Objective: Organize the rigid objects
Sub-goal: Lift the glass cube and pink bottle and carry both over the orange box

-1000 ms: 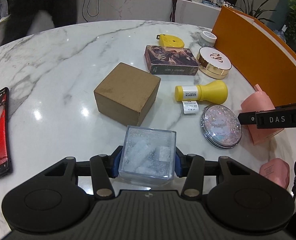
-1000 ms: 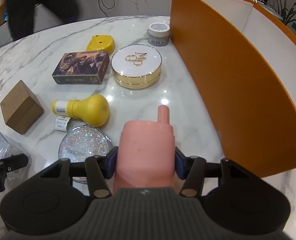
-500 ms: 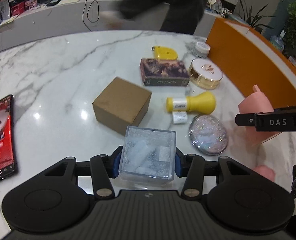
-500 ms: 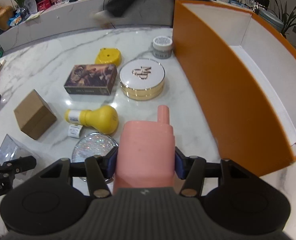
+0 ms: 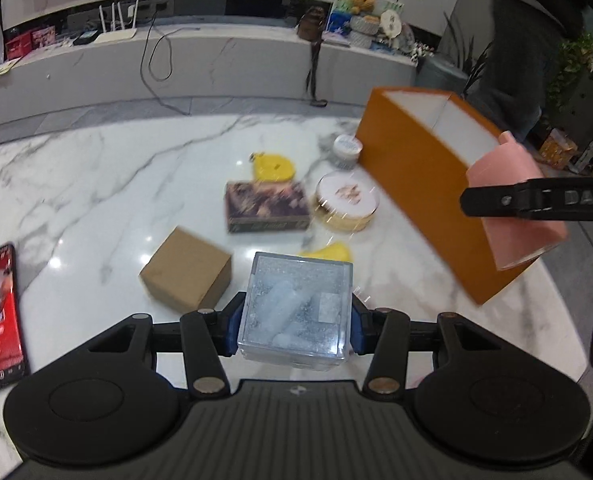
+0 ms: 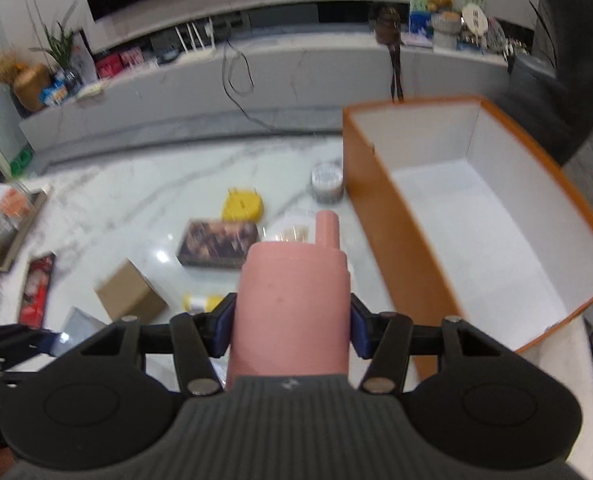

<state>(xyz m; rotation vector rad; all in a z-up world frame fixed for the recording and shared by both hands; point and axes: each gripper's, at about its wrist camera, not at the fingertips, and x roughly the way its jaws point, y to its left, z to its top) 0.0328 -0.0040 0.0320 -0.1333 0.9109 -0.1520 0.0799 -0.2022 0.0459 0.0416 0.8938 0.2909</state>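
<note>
Two grippers each carry one item above the white marble table (image 5: 96, 184). The left gripper (image 5: 295, 316) has its blue pads clamped on a clear, glittery plastic cube (image 5: 296, 304). The right gripper (image 6: 291, 326) is closed around a smooth pink plastic bottle with a short spout (image 6: 292, 300). At 10 o'clock of the cube sits one plain brown cardboard cube (image 5: 186, 268); at 12, one dark printed card box (image 5: 266, 206), one round gold-rimmed compact (image 5: 346, 200) and one yellow rounded piece (image 5: 272, 166). At 1 o'clock stands one open orange box with a white interior (image 6: 476, 216).
</note>
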